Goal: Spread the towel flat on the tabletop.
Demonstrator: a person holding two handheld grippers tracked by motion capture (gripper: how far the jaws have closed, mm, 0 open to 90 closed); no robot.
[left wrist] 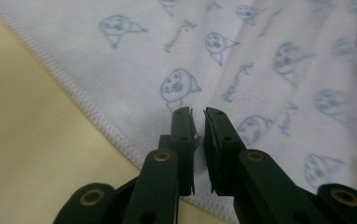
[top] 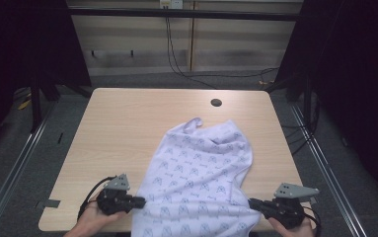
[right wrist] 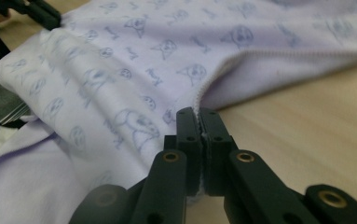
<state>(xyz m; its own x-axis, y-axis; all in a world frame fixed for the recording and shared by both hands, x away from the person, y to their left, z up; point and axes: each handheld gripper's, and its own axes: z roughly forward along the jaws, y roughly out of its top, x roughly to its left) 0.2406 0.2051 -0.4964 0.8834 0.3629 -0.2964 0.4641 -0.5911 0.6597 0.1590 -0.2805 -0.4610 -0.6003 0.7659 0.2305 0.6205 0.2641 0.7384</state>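
Two tongs at the tabletop's (top: 127, 113) near edge: right tongs (right wrist: 199, 116) clamped on the printed cloth's (top: 201, 173) stitched hem, left tongs (left wrist: 198, 116) nearly closed, grip on cloth unclear. Likely to slip free on that side if lifted, leaving the cloth dangling crooked.

- I see a light wooden table (top: 122, 123) with rounded corners, standing on grey floor.
- A dark round hole (top: 216, 102) sits near the table's far edge.
- A pale lilac printed cloth (top: 196, 182) lies on the table, nearer than the hole, spreading from mid-table to the near edge and hanging over it.
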